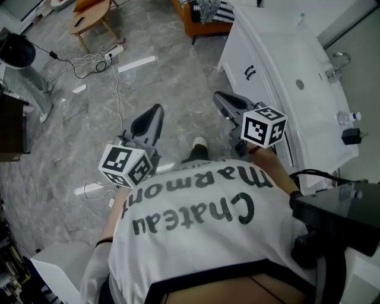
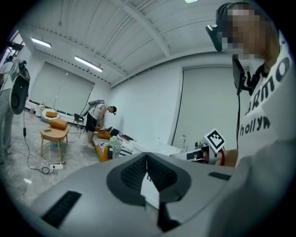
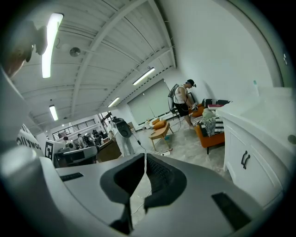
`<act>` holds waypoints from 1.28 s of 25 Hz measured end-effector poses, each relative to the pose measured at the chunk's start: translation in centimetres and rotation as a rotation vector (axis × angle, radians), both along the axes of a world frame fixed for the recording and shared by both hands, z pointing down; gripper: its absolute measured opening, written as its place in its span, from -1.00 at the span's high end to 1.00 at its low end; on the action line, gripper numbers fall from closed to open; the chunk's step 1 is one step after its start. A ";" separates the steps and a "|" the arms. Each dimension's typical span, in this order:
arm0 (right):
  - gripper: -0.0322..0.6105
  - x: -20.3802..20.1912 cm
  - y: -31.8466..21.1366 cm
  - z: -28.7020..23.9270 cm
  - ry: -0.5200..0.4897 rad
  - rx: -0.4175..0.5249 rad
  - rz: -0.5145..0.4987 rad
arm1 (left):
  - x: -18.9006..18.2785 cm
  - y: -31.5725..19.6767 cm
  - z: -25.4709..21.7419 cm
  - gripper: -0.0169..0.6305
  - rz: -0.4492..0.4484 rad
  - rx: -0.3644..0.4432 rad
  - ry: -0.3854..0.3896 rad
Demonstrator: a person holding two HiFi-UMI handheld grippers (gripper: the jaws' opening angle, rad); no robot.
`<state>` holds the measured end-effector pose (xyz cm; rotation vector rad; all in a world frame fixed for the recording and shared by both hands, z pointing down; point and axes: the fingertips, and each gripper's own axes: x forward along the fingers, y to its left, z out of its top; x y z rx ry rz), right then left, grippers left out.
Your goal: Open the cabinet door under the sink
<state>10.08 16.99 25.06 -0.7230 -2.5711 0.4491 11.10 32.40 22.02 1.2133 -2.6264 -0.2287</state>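
The white cabinet [image 1: 246, 53] under the sink [image 1: 300, 83] stands at the right, its doors closed, with a pair of dark handles [image 1: 250, 72]. In the right gripper view the same handles [image 3: 245, 159] show at the right on the door front. My right gripper [image 1: 218, 96] is shut and holds nothing; it hangs in the air left of the cabinet, a little apart from the door. Its fingertips [image 3: 144, 162] meet. My left gripper [image 1: 155, 110] is also shut and empty, farther left over the floor, its jaws [image 2: 147, 159] pointing toward the cabinet.
A faucet [image 1: 334, 66], a small bottle [image 1: 347, 117] and a black item [image 1: 351, 136] sit on the countertop. An orange sofa [image 1: 202, 24] stands beyond the cabinet. A low wooden table [image 1: 89, 18], a power strip with cables [image 1: 110, 53] and another person [image 3: 182, 99] are farther off.
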 end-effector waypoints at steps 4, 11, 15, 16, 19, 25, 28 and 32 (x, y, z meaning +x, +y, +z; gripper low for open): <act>0.83 -3.8 -1.1 -0.2 0.005 -0.016 -0.015 | -3.4 -0.6 0.1 0.92 -0.031 -0.041 -0.025; 0.83 -8.4 -1.5 -0.2 0.018 -0.037 -0.052 | -6.8 -1.0 1.4 0.92 -0.067 -0.061 -0.004; 0.83 -10.2 -2.7 0.5 0.041 -0.053 -0.045 | -8.6 -1.7 1.9 0.92 -0.073 -0.075 0.020; 0.83 -10.7 -3.0 0.6 0.042 -0.061 -0.043 | -9.1 -2.0 2.0 0.92 -0.075 -0.081 0.023; 0.83 -12.0 -4.2 0.8 0.037 -0.068 -0.035 | -10.4 -3.1 2.2 0.92 -0.072 -0.086 0.029; 0.83 -14.4 -6.5 1.5 0.040 -0.067 -0.020 | -13.5 -5.5 2.5 0.92 -0.054 -0.095 0.017; 0.83 -15.3 -8.5 2.0 0.049 -0.069 0.017 | -15.1 -7.5 3.1 0.92 -0.021 -0.072 0.048; 0.83 -16.3 -11.2 2.5 0.063 -0.064 0.061 | -17.4 -10.2 3.1 0.92 0.024 -0.065 0.048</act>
